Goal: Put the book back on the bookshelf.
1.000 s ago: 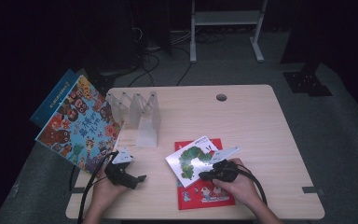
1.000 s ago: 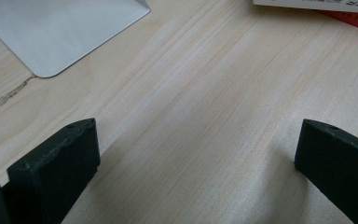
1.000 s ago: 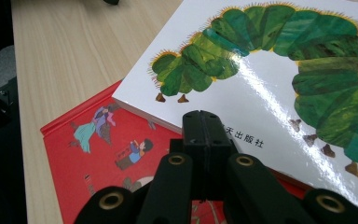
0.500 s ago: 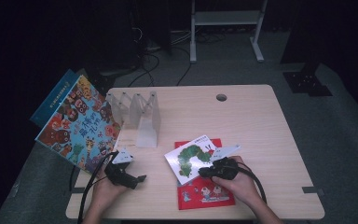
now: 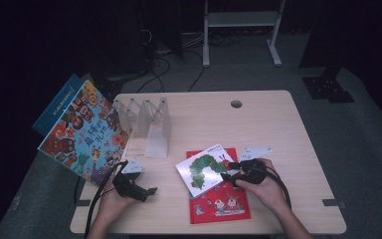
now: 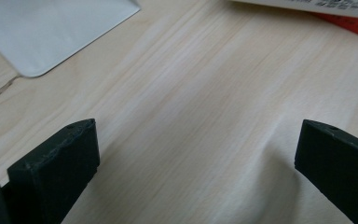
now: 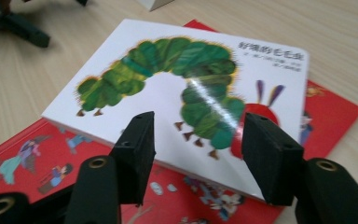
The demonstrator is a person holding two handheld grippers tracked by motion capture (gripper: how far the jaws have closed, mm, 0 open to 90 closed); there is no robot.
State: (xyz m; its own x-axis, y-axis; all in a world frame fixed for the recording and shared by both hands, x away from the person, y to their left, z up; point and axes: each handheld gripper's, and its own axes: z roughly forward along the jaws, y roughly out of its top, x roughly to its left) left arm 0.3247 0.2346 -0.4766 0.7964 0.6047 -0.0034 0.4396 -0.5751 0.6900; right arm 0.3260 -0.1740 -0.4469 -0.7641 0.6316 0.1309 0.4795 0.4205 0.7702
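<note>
Pale wooden counter (image 5: 278, 129): the caterpillar book (image 5: 205, 168) lies on the red book (image 5: 219, 201), the right gripper (image 7: 196, 154), fingers just parted and touching nothing, apparently released it; left gripper (image 6: 191, 154) spread, idle; next, likely retreat.

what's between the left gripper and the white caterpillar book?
Bare pale wood table in the high view: nothing lies between the left gripper and the white caterpillar picture book.
</note>
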